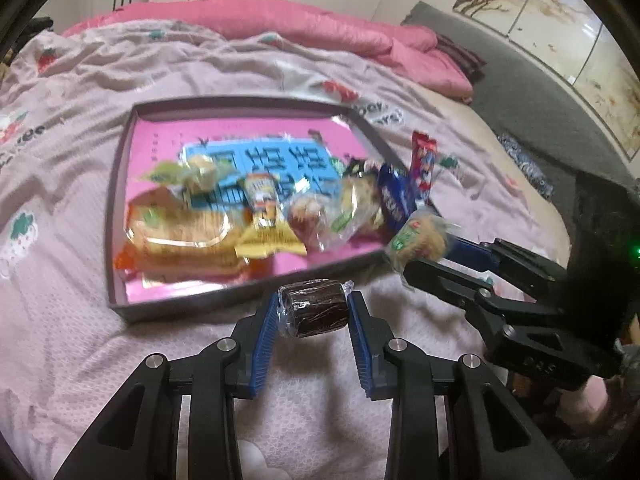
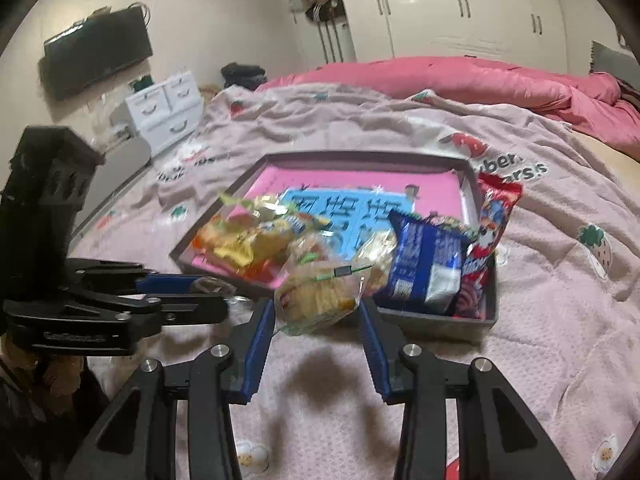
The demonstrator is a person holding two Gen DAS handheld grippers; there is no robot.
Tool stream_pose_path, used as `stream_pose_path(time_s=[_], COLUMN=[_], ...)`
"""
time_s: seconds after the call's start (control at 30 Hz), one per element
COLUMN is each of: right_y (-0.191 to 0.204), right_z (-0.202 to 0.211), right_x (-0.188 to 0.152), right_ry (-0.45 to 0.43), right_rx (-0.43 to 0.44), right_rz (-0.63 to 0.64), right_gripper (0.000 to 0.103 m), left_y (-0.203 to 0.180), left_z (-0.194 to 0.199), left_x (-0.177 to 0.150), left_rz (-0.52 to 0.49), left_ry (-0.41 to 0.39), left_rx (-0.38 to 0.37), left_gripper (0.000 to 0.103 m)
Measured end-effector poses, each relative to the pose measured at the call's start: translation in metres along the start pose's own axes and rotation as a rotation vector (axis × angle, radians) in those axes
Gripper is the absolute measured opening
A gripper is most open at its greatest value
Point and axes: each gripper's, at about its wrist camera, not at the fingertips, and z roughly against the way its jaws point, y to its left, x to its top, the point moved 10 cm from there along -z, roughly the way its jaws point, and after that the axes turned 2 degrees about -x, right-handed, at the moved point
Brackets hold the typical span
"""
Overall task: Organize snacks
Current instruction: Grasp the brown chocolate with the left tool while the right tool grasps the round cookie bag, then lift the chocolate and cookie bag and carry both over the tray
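Observation:
My left gripper [image 1: 313,307] is shut on a brown wrapped cake [image 1: 314,307] and holds it above the pink bedspread, just in front of the grey tray [image 1: 188,306]. My right gripper [image 2: 318,304] is shut on a clear-wrapped yellow pastry [image 2: 320,298] at the tray's near edge [image 2: 436,322]; the same pastry shows in the left wrist view [image 1: 420,238] by the tray's right corner. The tray holds several snacks: a bread pack [image 1: 180,236], a yellow packet [image 1: 264,208], a blue packet [image 2: 424,264] and a red packet [image 2: 488,232].
The tray lies on a bed with a pink strawberry-print cover [image 1: 60,200]. A pink quilt [image 2: 460,80] is bunched at the far side. A white drawer unit [image 2: 164,108] and a wall TV [image 2: 96,52] stand beyond the bed.

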Motion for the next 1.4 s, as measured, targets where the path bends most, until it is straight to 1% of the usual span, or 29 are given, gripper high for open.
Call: stream_pose_path(time_s=[0.03, 0.1, 0.2, 0.4, 0.47, 0.53, 0.57, 0.7, 0.8, 0.9, 0.93, 0.97, 1.0, 1.03, 1.07, 1.23, 1.4], right_y=[-0.002, -0.005, -0.01, -0.004, -0.004, -0.005, -0.005, -0.005, -0.003, -0.003, -0.003, -0.004, -0.005, -0.004, -0.004, -0.003, -0.002], right_z=[-0.001, -0.001, -0.008, -0.004, -0.003, -0.006, -0.007, -0.017, -0.024, -0.029, -0.029, -0.028, -0.027, -0.025, -0.022, -0.008, 0.01], right_x=[0.001, 0.003, 0.002, -0.009, -0.017, -0.028, -0.033, -0.048, -0.055, -0.063, -0.063, -0.062, -0.06, -0.058, -0.056, -0.039, -0.008], right_ry=[0.0, -0.006, 0.016, 0.064, 0.088, 0.136, 0.156, 0.221, 0.25, 0.276, 0.274, 0.267, 0.258, 0.248, 0.237, 0.164, 0.035], right_rx=[0.0, -0.014, -0.033, 0.005, -0.005, -0.009, -0.013, -0.031, -0.038, -0.07, -0.076, -0.078, -0.072, -0.067, -0.063, -0.027, 0.013], right_rz=[-0.006, -0.012, -0.009, -0.01, -0.006, -0.009, -0.012, 0.001, 0.023, 0.06, 0.066, 0.068, 0.063, 0.059, 0.054, 0.017, -0.016], right_gripper=[0.038, 0.038, 0.038, 0.038, 0.04, 0.051, 0.053, 0.054, 0.054, 0.054, 0.047, 0.042, 0.042, 0.036, 0.034, 0.034, 0.034], left_y=[0.001, 0.002, 0.007, 0.016, 0.016, 0.015, 0.015, 0.013, 0.014, 0.015, 0.015, 0.016, 0.017, 0.018, 0.019, 0.023, 0.032], left_z=[0.002, 0.005, 0.005, 0.007, 0.008, 0.007, 0.007, 0.007, 0.009, 0.011, 0.012, 0.012, 0.013, 0.014, 0.015, 0.022, 0.028], left_x=[0.003, 0.008, 0.013, 0.017, 0.016, 0.016, 0.016, 0.017, 0.018, 0.019, 0.02, 0.02, 0.021, 0.022, 0.023, 0.03, 0.037], left_rz=[0.001, -0.001, -0.001, 0.013, 0.012, 0.01, 0.008, 0.007, 0.004, 0.007, 0.008, 0.009, 0.011, 0.013, 0.014, 0.02, 0.039], left_ry=[-0.007, -0.022, -0.034, -0.042, -0.04, -0.04, -0.039, -0.041, -0.049, -0.054, -0.057, -0.058, -0.06, -0.065, -0.068, -0.092, -0.114], left_rx=[0.001, 0.008, 0.02, 0.026, 0.022, 0.019, 0.018, 0.016, 0.02, 0.02, 0.021, 0.021, 0.021, 0.022, 0.021, 0.028, 0.039], left_gripper=[0.036, 0.036, 0.036, 0.036, 0.036, 0.036, 0.036, 0.036, 0.036, 0.036, 0.036, 0.036, 0.036, 0.036, 0.036, 0.036, 0.036])
